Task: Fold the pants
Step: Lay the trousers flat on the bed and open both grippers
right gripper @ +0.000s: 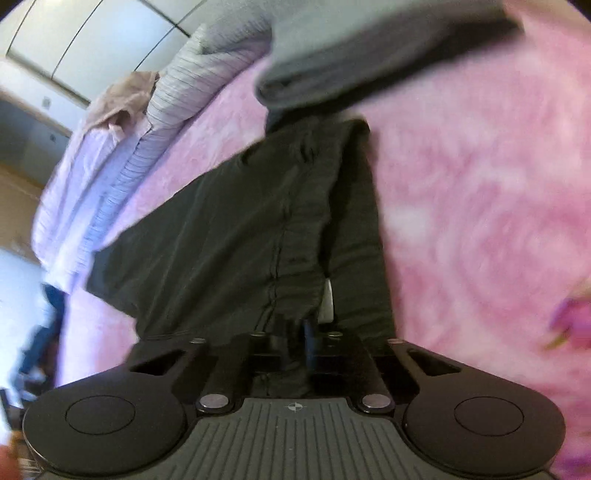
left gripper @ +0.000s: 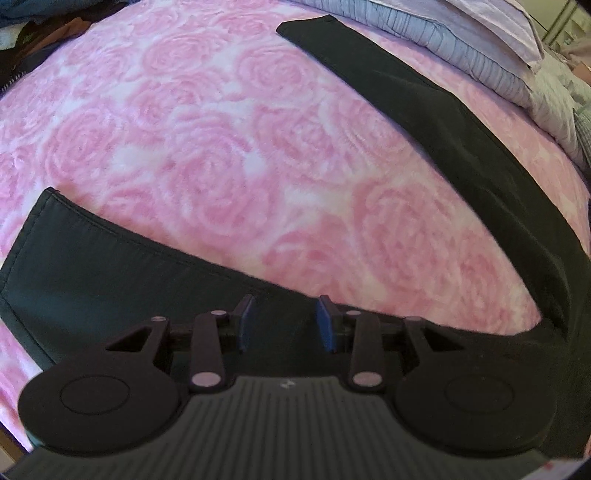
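Observation:
Black pants (left gripper: 461, 136) lie spread on a pink rose-patterned blanket (left gripper: 207, 155), one leg running to the far right, the other leg (left gripper: 110, 269) stretching left under my left gripper (left gripper: 285, 322). That gripper hovers open over the near leg, its blue pads (left gripper: 245, 321) apart with nothing between them. In the right wrist view the pants (right gripper: 229, 236) are bunched and lifted toward the camera, a white label (right gripper: 327, 301) showing. My right gripper (right gripper: 295, 332) is shut on a fold of the black fabric. This view is blurred by motion.
Folded striped and lilac bedding (left gripper: 461, 40) is stacked along the blanket's far right edge, seen also as bedding (right gripper: 122, 147) in the right wrist view. Dark clothes (left gripper: 33, 33) lie at the far left corner. Grey fabric (right gripper: 332, 55) hangs at the top of the right wrist view.

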Demonstrator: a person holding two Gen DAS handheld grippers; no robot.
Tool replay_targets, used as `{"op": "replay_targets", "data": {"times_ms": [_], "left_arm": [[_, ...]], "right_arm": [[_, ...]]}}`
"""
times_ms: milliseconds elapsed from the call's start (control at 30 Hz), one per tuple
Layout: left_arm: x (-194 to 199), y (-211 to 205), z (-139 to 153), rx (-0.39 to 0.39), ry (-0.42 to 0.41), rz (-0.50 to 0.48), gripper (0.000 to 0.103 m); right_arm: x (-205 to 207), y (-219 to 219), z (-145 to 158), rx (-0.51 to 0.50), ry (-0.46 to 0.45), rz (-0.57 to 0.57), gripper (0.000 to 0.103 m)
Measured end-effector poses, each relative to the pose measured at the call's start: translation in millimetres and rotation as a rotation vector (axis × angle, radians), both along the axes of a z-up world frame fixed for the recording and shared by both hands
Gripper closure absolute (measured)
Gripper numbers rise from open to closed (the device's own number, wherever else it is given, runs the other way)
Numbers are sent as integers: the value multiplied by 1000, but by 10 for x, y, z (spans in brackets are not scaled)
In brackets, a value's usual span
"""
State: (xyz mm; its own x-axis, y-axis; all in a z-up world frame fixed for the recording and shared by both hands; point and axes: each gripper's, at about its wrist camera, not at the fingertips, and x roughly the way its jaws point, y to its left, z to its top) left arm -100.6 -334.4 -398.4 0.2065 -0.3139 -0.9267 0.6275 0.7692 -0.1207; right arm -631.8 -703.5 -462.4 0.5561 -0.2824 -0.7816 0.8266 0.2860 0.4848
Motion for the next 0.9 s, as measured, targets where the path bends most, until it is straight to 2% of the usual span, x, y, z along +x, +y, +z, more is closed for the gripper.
{"op": "replay_targets", "data": {"times_ms": [67,133,167,233,300,333,367,400,467,533,567,633,667,700,733,800,900], "left_arm": [[-17,54,-41,10,-9,-5,72],[-40,116,-84,26,-8,-7,72],[-57,145,-81,28,-15,-12,72],[-80,227,-48,21,-48,-36,72],[-81,345,-13,23,-91,-56,72],[-74,414,-1,20,-108,-63,72],[-64,496,17,11,-130,-74,72],[-64,579,29,0,-154,-90,72],[-69,749,8,-18,-187,-115,71],[-60,905,-89,-5,-203,-134,71],[-60,999,-166,22,-221,-148,71],[-61,1172,-285,63,-254,-178,67],[-56,1297,-294,38,-266,-192,67],[-39,1391,-301,41,-271,-197,67],[-14,1483,-296,44,-271,-201,67],[48,1625,-235,57,-262,-187,67],[157,1826,-66,78,-192,-116,69]], "right_arm": [[156,66,-112,-19,118,7,103],[248,106,-167,-35,189,22,102],[316,108,-128,-46,230,36,101],[398,158,20,-72,335,-17,99],[532,308,212,-171,529,-68,97],[584,421,306,-231,590,-86,97],[611,570,405,-283,589,-95,97],[655,734,479,-304,530,-72,95],[752,1082,506,-285,402,19,94],[884,1461,383,-280,364,111,94],[958,1644,256,-282,411,168,94],[1013,1989,-125,-253,619,279,93],[928,2163,-137,-314,614,273,92],[849,2262,-141,-309,623,247,91],[785,2286,-163,-247,641,221,91],[657,2299,-11,-194,592,123,91],[565,2351,380,-119,467,-31,90]]}}
